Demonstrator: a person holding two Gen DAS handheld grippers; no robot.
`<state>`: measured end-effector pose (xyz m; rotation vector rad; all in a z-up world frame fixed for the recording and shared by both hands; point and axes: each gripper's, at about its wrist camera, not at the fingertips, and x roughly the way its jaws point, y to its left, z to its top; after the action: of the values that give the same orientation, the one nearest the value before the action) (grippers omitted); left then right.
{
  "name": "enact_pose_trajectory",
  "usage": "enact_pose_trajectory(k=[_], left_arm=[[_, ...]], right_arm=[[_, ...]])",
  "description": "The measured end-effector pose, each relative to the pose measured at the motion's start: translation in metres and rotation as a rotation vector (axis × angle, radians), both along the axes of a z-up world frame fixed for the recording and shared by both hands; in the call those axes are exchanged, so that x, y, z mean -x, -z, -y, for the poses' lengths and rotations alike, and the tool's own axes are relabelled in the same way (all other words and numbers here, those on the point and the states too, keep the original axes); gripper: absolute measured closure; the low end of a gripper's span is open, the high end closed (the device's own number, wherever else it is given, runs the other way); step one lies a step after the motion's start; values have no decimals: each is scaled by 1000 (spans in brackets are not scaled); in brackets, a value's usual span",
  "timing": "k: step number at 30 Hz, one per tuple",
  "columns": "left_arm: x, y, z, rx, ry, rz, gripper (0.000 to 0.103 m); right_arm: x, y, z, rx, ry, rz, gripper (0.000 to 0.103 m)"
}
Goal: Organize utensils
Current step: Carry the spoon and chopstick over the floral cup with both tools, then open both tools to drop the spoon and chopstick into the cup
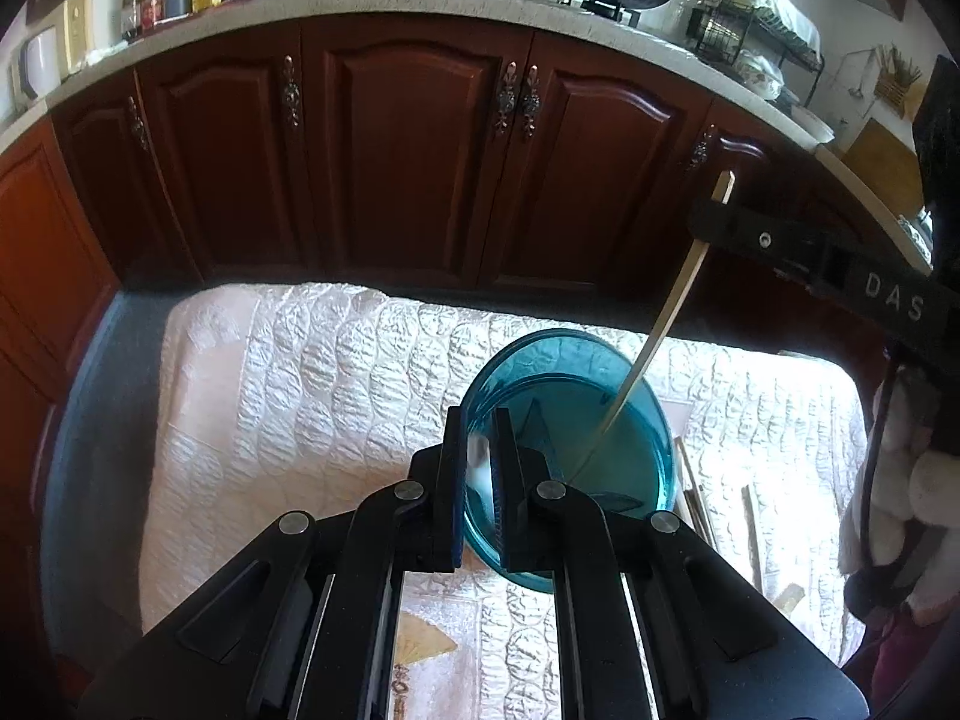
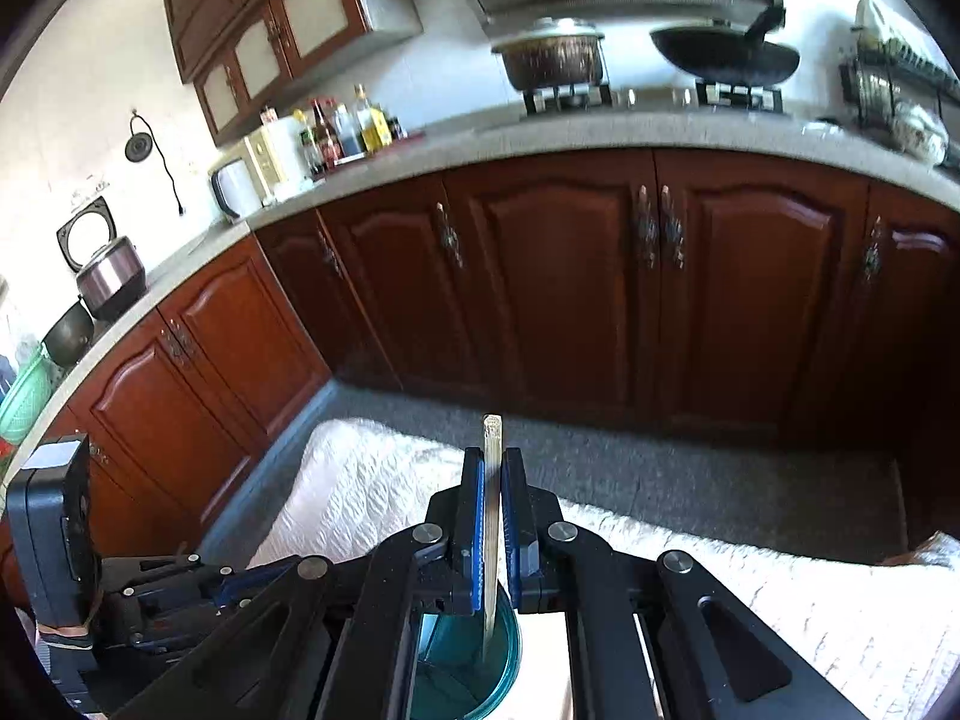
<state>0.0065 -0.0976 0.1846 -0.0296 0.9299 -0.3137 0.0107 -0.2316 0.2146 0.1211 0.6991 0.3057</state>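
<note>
Chopstick tip into blue cup

R gripper (image 2: 493, 516) pinches chopstick (image 2: 492, 534) over cup (image 1: 576, 420); L gripper (image 1: 480, 462) clamps cup's near rim.

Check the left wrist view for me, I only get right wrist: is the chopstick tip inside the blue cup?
Observer: Yes. The chopstick slants down from the right tool, and its tip is below the rim of the blue cup.
Operator: Cup steadied?
Observer: The left tool is shut on the cup's near wall.
Operator: Any left to load?
Observer: More sticks lie on the cloth, right of the cup.
</note>
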Motion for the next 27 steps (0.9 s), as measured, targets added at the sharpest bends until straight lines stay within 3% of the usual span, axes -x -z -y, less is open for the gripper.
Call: enact_pose_trajectory(k=[7,11,19,27], left_arm=[[-6,8,-1,33,-23,-18,97],[-4,5,-5,48,-33,-12,95],[4,-11,-20,105,-75,21,67],[31,-22,-22,82,-91,65,65]], right_arm=[[-7,15,-2,-18,-24,-36,98],[-7,20,1,-26,-25,-57,83],[6,24,9,-32,-22,-78,80],[38,28,14,-31,-18,-89,76]])
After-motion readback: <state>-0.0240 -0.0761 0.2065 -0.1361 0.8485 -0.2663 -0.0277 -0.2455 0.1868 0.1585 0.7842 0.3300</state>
